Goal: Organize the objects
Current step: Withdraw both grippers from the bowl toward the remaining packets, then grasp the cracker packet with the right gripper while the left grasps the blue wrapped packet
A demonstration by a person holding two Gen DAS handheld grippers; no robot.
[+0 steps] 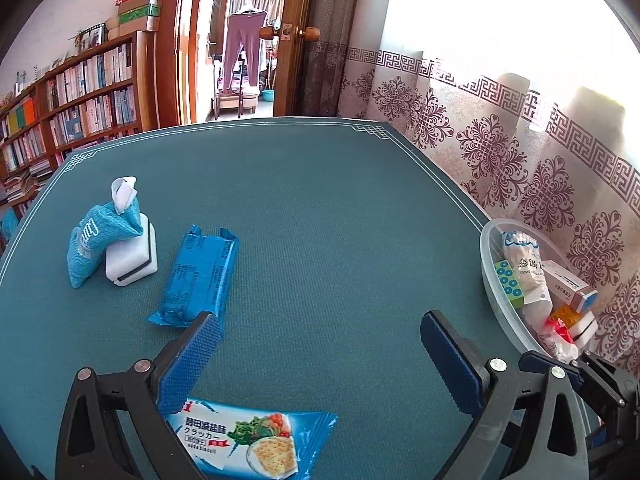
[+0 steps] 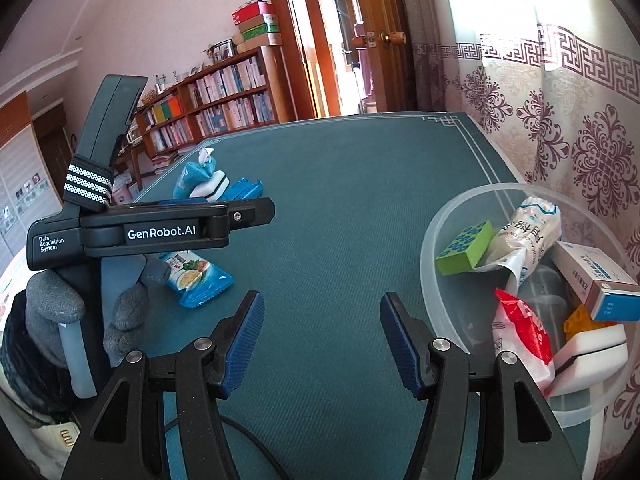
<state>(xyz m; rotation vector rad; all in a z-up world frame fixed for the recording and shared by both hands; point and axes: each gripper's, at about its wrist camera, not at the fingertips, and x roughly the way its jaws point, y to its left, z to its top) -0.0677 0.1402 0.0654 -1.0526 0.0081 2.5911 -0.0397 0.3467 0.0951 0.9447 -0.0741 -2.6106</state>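
Note:
My left gripper (image 1: 320,320) stands open and wide above the teal table mat (image 1: 320,208). A blue cracker packet (image 1: 256,444) lies flat below it, near the base of the fingers and untouched. Further left lie a blue biscuit packet (image 1: 196,276), a blue cloth pouch (image 1: 100,244) and a white sponge block (image 1: 132,260) that the pouch leans on. My right gripper (image 2: 322,300) is open over bare mat with nothing between its fingers. To its right a clear plastic bowl (image 2: 440,220) holds a green block (image 2: 464,252), a cotton swab bag (image 2: 524,236), a white box (image 2: 596,276) and a red-and-white packet (image 2: 520,332).
A patterned curtain (image 1: 500,152) hangs close behind the bowl, along the table's right edge. A bookshelf (image 1: 80,108) and an open doorway (image 1: 244,60) lie beyond the far edge. In the right wrist view a grey-gloved hand (image 2: 52,308) holds the other tool's black housing (image 2: 160,232).

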